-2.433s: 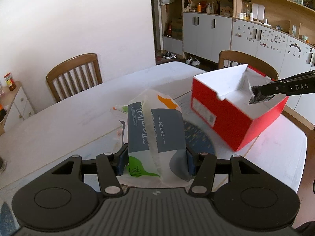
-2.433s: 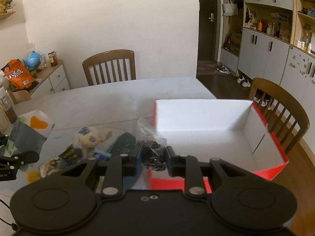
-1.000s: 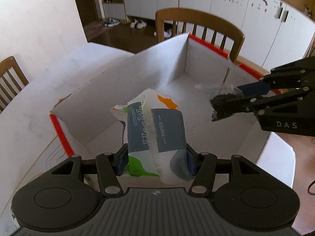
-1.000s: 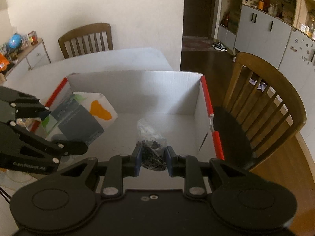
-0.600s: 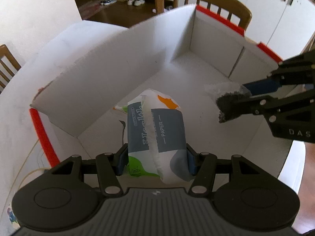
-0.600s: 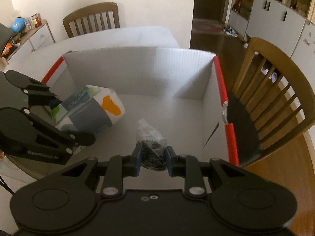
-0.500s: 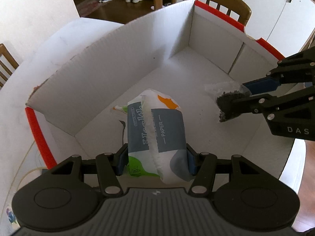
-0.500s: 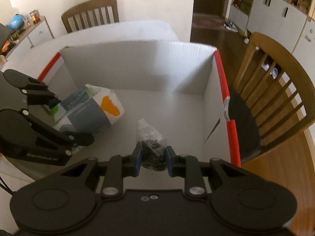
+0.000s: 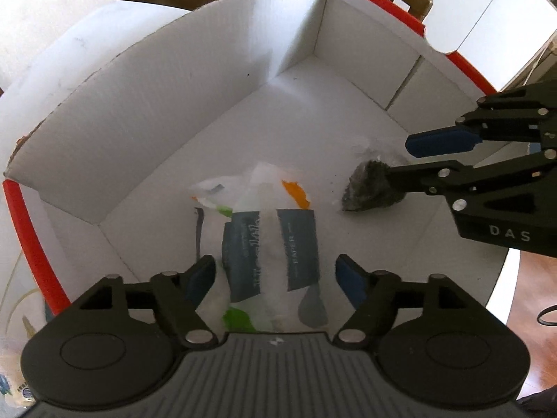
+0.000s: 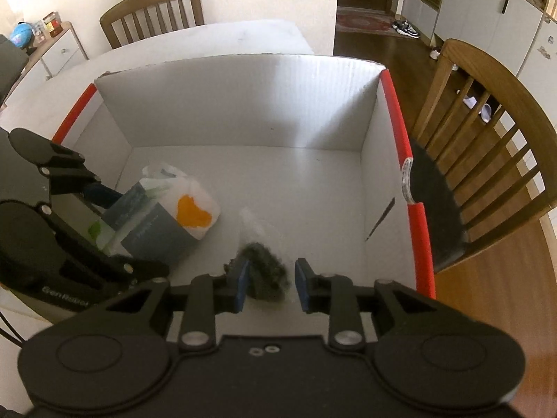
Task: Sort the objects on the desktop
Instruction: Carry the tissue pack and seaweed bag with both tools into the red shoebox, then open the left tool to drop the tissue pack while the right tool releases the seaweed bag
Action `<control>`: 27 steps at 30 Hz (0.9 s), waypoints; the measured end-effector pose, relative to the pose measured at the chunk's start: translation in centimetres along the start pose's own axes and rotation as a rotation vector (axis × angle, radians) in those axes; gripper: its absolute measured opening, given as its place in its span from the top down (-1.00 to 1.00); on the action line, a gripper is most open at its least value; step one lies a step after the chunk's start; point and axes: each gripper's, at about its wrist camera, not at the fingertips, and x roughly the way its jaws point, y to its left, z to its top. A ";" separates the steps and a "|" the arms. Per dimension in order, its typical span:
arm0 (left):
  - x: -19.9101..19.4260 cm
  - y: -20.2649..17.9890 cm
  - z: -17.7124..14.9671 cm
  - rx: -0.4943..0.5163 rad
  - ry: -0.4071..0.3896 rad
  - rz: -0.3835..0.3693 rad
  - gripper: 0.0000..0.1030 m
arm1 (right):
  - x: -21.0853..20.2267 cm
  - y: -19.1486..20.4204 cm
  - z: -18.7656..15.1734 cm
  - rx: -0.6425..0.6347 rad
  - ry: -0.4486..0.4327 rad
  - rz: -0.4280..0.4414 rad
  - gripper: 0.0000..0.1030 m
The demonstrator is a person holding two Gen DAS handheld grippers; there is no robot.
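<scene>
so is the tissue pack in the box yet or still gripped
In the box and let go: the tissue pack lies inside the box, and the left gripper has just opened, pads clear of it.

A white table carries a red-rimmed cardboard box.

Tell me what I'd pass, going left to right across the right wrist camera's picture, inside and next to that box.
Left gripper → tissue pack → clear bag of dark bits → red-edged box wall → wooden chair.
</scene>
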 end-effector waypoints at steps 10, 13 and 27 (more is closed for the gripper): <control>-1.9 -0.2 -0.4 -0.010 -0.055 -0.018 -0.64 | -1.6 0.0 -0.3 0.004 -0.043 -0.007 0.24; -2.8 -0.3 -0.8 -0.013 -0.081 -0.025 -0.65 | -2.3 0.0 -0.3 0.005 -0.063 -0.007 0.06; -6.2 -1.0 -3.0 -0.102 -0.249 0.054 -0.96 | -5.7 0.0 -0.9 0.014 -0.160 0.016 -0.52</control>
